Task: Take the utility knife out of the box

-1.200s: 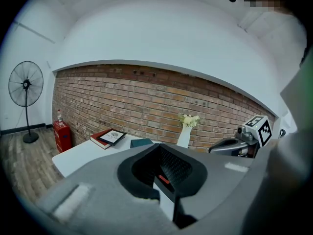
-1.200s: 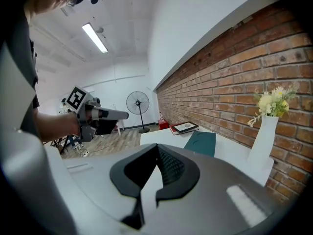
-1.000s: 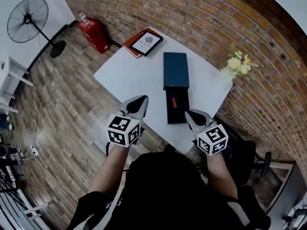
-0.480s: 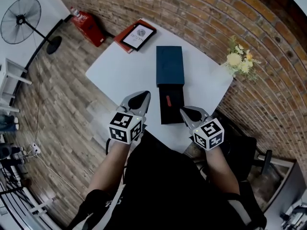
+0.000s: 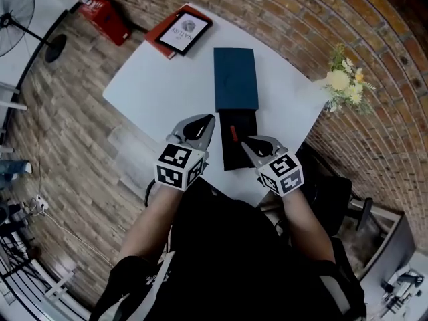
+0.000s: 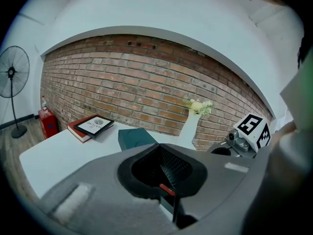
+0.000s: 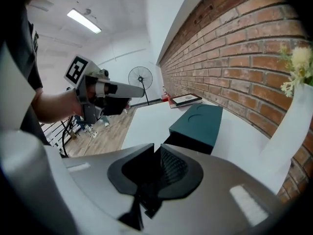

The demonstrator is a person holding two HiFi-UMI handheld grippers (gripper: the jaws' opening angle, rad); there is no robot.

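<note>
Nothing is out yet: the utility knife (image 5: 233, 134) lies in the open box (image 5: 231, 158) by the table's (image 5: 154, 92) near edge. The left gripper (image 5: 207, 122) looks closed and empty. The right gripper (image 5: 246, 142), whose jaws have just been opening, holds nothing.

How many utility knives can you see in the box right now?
1. The utility knife, marked red, lies in the black tray pulled out of the teal box. Others may be hidden inside the box.
</note>
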